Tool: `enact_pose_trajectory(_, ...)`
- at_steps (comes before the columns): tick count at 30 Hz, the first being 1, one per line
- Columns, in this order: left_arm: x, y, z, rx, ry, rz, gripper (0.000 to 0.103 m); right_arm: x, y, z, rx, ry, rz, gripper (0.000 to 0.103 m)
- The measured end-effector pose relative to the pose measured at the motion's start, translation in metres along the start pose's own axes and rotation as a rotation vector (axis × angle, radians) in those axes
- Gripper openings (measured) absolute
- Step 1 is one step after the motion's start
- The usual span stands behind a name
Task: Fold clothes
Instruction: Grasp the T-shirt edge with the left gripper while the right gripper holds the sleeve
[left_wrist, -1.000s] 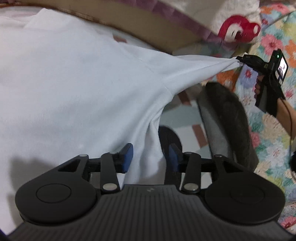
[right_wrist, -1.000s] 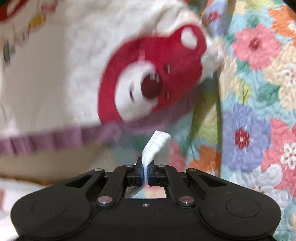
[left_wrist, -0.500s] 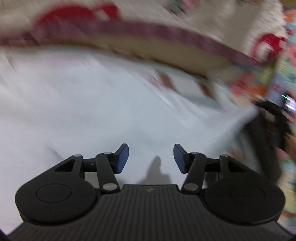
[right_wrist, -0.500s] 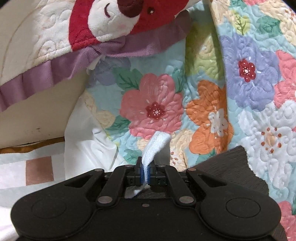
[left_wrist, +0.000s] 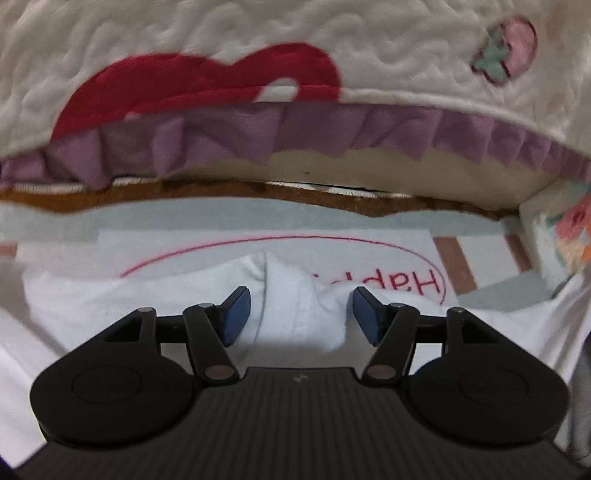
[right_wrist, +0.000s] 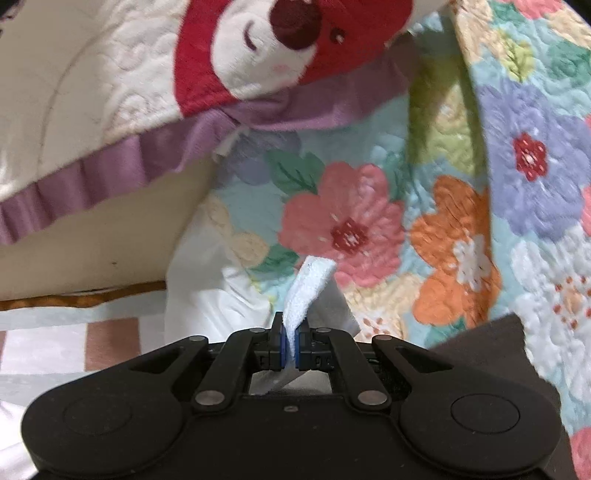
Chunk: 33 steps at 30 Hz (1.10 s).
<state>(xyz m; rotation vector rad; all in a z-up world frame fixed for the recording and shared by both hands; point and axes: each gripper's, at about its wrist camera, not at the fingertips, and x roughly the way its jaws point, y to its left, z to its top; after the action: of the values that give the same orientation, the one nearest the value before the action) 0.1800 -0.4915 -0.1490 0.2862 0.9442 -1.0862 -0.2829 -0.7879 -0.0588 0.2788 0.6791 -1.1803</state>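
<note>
A white garment (left_wrist: 295, 295) lies on the bed, and a raised fold of it stands between the open jaws of my left gripper (left_wrist: 300, 314), whose blue pads (left_wrist: 236, 314) are apart from the cloth. My right gripper (right_wrist: 290, 347) is shut on a corner of the white garment (right_wrist: 306, 288), which sticks up between its pads. More of the white cloth (right_wrist: 207, 291) trails down to the left below it.
A cream blanket with a red bear and purple frill (left_wrist: 258, 122) (right_wrist: 184, 110) hangs behind. A floral quilt (right_wrist: 461, 221) is at right. A sheet with red "Happi" lettering (left_wrist: 406, 284) lies under the garment. A dark grey cloth (right_wrist: 491, 347) is near the right gripper.
My left gripper has swung from the spread garment to its far edge near the blanket and stayed open. My right gripper has moved down over the quilt, still shut on the corner.
</note>
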Motion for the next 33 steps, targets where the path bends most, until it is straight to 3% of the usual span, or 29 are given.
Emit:
enact_pose_trajectory(1, -0.001, -0.004, 0.000, 0.028, -0.017, 0.016, 0.038, -0.001, 0.000, 0.002, -0.005, -0.009, 0.014, 0.004)
enact_pose_trajectory(2, -0.001, -0.008, -0.001, 0.055, -0.034, 0.032, 0.008, -0.003, -0.001, 0.004, -0.002, -0.022, 0.029, 0.004)
enact_pose_trajectory(5, -0.003, -0.021, -0.002, 0.138, -0.085, 0.079, 0.007, -0.008, -0.002, 0.009, 0.022, -0.065, 0.071, 0.004)
enact_pose_trajectory(7, -0.004, -0.029, -0.003, 0.194, -0.119, 0.111, 0.006, -0.023, -0.005, 0.017, 0.052, -0.151, 0.102, 0.004)
enact_pose_trajectory(10, -0.028, -0.017, 0.013, 0.100, -0.217, 0.119, 0.006, -0.046, -0.009, 0.029, 0.096, -0.280, 0.148, 0.004)
enact_pose_trajectory(12, -0.034, -0.008, 0.020, 0.065, -0.261, 0.138, 0.006, -0.041, -0.013, 0.028, 0.103, -0.274, 0.135, 0.003)
enact_pose_trajectory(14, -0.028, -0.004, 0.021, 0.056, -0.257, 0.154, 0.006, -0.036, -0.018, 0.027, 0.110, -0.269, 0.123, 0.004)
enact_pose_trajectory(19, 0.009, -0.006, 0.006, 0.102, -0.176, 0.228, 0.006, 0.004, -0.018, 0.003, 0.084, -0.077, 0.048, 0.003)
enact_pose_trajectory(22, 0.018, -0.001, 0.002, 0.061, -0.129, 0.227, 0.007, 0.020, -0.016, -0.004, 0.083, 0.017, 0.030, 0.003)
enact_pose_trajectory(28, 0.025, 0.000, 0.003, 0.049, -0.075, 0.230, 0.009, 0.027, -0.015, -0.002, 0.089, 0.117, -0.009, 0.004)
enact_pose_trajectory(33, 0.010, 0.014, 0.004, -0.080, -0.038, 0.187, 0.014, 0.027, -0.015, -0.007, 0.094, 0.150, -0.045, 0.004)
